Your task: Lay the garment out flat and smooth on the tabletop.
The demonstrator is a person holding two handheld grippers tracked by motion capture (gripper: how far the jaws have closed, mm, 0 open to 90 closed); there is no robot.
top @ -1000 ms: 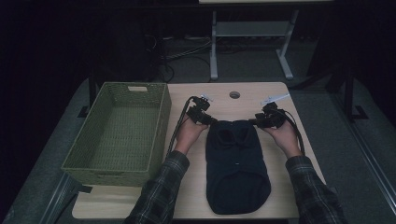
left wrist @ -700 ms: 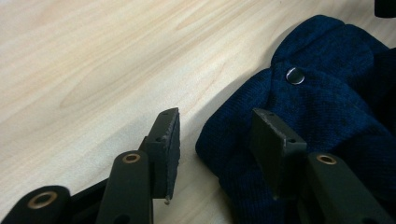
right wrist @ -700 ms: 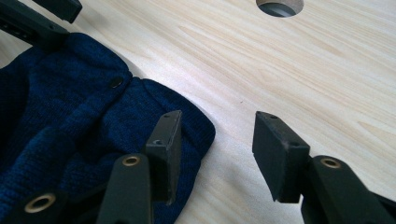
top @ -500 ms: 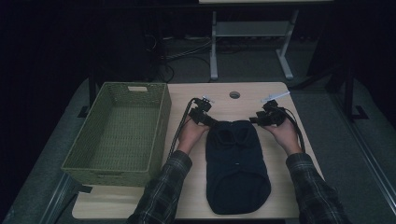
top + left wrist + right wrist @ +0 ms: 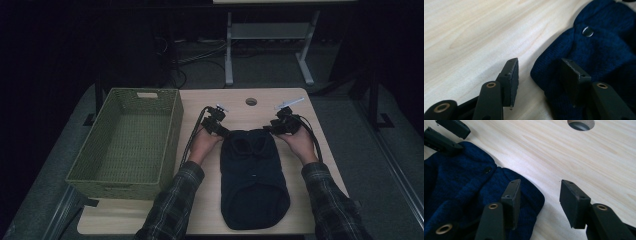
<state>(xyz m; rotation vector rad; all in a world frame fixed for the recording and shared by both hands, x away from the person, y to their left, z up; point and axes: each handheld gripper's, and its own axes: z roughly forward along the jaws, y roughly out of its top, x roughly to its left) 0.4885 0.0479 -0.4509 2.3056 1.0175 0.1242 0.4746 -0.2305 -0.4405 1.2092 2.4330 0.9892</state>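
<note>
A dark navy knitted garment (image 5: pixel 254 175) lies flat on the wooden table (image 5: pixel 300 107), its collar end away from the person. My left gripper (image 5: pixel 216 122) rests at its far left corner. In the left gripper view the gripper (image 5: pixel 540 65) is open and its jaws have just been opening. One jaw stands on bare wood, the other over the cloth (image 5: pixel 599 50), and the corner lies loose between them. My right gripper (image 5: pixel 282 124) sits at the far right corner. In its own view it (image 5: pixel 540 187) is open too, with the cloth's edge (image 5: pixel 456 185) between the jaws, unpressed.
An empty green woven basket (image 5: pixel 127 142) stands along the table's left side. A round cable hole (image 5: pixel 251 101) is in the tabletop just beyond the garment. A snap button (image 5: pixel 588 31) shows on the cloth. Desk legs and cables stand in the dark behind the table.
</note>
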